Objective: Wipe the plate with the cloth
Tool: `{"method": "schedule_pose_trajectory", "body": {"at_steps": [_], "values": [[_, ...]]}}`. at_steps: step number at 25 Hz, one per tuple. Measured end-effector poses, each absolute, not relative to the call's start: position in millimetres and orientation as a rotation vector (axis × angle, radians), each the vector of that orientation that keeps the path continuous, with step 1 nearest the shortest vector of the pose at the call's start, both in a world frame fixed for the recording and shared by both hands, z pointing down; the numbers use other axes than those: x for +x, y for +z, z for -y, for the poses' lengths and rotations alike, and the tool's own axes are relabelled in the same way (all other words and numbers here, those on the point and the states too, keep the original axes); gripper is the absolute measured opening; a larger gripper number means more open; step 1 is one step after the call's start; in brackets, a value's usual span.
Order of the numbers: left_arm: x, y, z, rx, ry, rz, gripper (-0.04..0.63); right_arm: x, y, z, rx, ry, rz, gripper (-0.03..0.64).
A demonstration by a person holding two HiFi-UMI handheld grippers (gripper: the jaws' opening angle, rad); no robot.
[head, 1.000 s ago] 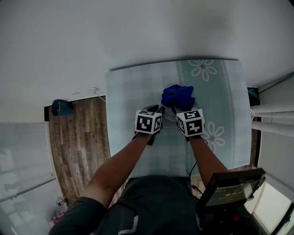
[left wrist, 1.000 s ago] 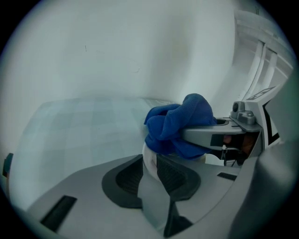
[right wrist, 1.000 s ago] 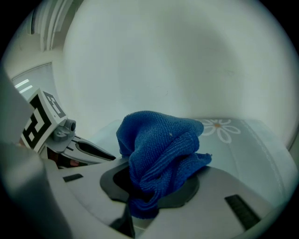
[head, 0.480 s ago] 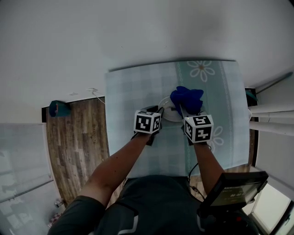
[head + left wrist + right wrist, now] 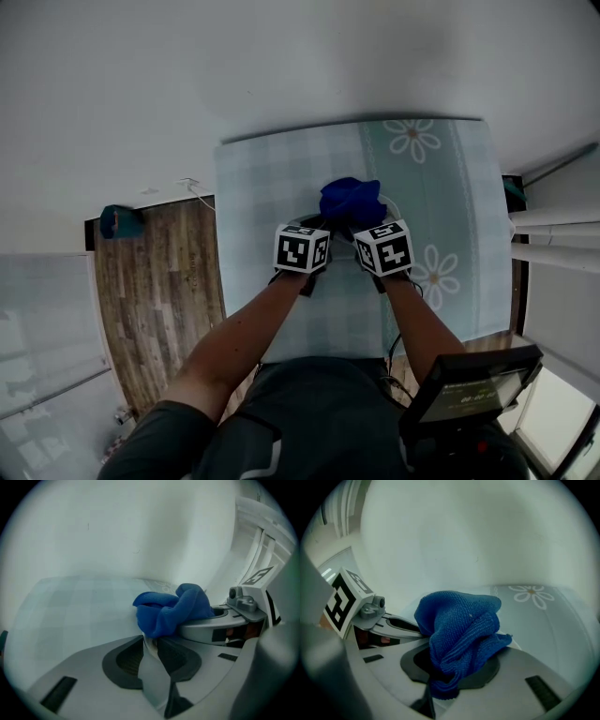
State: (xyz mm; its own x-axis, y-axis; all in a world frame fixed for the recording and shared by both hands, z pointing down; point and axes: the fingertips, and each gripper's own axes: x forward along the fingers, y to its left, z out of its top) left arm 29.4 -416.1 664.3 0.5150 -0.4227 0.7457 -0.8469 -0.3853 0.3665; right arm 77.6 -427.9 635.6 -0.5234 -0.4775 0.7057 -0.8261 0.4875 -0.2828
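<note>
Your left gripper (image 5: 316, 225) is pinching the rim of the small white plate (image 5: 149, 645) on the pale daisy-print tablecloth (image 5: 262, 187). Your right gripper (image 5: 362, 228) is clamping the crumpled blue microfibre cloth (image 5: 351, 200), now resting further left on the plate than a moment ago.

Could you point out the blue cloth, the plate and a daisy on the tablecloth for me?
blue cloth (image 5: 459, 630): right gripper view, bunched middle.
plate (image 5: 149, 660): left gripper view, near rim.
daisy (image 5: 532, 594): right gripper view, flower centre.
</note>
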Motion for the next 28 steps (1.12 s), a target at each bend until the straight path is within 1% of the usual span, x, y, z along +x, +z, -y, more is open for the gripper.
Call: {"method": "schedule_pose_trajectory", "body": {"at_steps": [10, 12, 14, 17, 20, 24, 28], "values": [[31.2, 660.1, 409.7, 2.007, 0.68, 0.968, 0.098, 167.5, 626.4, 421.6, 1.328, 0.87, 2.025, 0.101], [33.1, 657.8, 407.4, 2.027, 0.673, 0.956, 0.082, 163.4, 616.9, 420.8, 1.35, 0.879, 2.045, 0.101], [36.9, 656.1, 406.0, 2.049, 0.679, 0.945, 0.038, 135.3, 604.1, 416.5, 1.279, 0.882, 2.139, 0.101], [39.1, 655.4, 406.1, 2.065, 0.704, 0.949, 0.035, 85.5, 600.9, 404.5, 1.108, 0.847, 2.235, 0.101], [39.5, 655.6, 405.6, 2.064, 0.712, 0.946, 0.035, 63.0, 615.0, 396.6, 1.029, 0.878, 2.248, 0.101], [38.8, 656.0, 406.0, 2.073, 0.745, 0.951, 0.035, 71.5, 627.3, 395.2, 1.021, 0.89, 2.215, 0.101], [39.5, 658.0, 408.4, 2.074, 0.776, 0.974, 0.035, 110.1, 632.8, 396.0, 1.119, 0.903, 2.134, 0.101]]}}
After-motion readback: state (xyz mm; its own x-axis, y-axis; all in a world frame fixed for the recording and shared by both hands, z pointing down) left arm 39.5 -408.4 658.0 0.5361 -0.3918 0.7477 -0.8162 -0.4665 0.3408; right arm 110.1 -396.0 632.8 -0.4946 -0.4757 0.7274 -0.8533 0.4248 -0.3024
